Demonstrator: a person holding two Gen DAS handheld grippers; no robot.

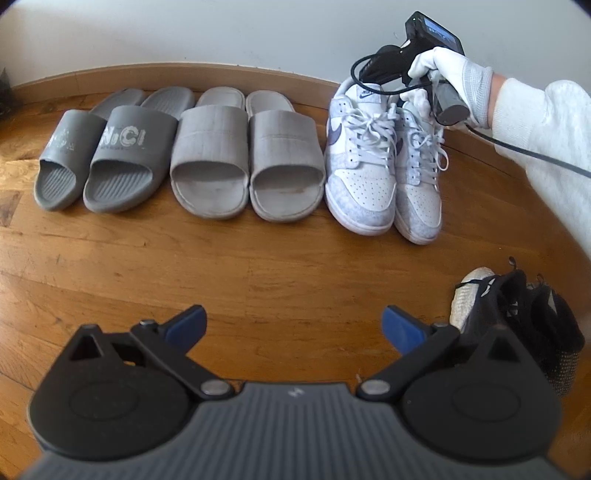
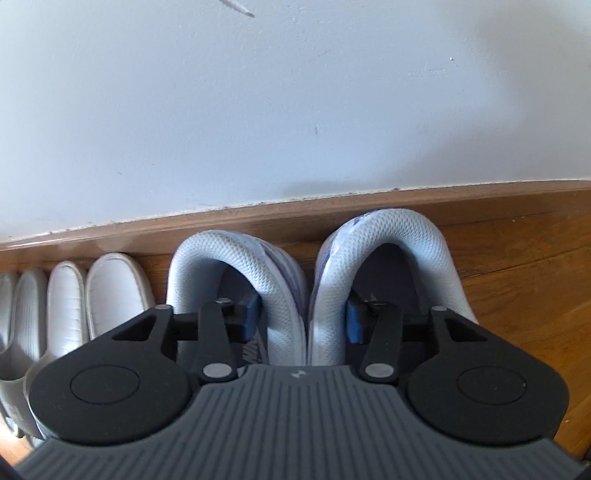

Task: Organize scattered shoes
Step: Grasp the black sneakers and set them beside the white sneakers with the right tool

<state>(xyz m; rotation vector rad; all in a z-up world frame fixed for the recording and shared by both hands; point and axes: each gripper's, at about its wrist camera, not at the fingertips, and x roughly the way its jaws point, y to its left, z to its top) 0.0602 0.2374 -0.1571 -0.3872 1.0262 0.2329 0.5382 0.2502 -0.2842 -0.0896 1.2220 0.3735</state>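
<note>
Black sneakers (image 1: pixel 517 314) on the wooden floor (image 1: pixel 258 258) show only from the left wrist, behind the unclenched, empty left gripper (image 1: pixel 293 325); the right gripper (image 2: pixel 303 317) straddles both white sneakers' (image 2: pixel 306 295) inner collars by the wall (image 2: pixel 295 110), pads slack.

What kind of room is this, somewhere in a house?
Probably a home, maybe an entryway or hallway. A wooden floor meets a plain white wall, and pairs of household footwear line up along it: grey slides, beige slippers and white sneakers.
</note>
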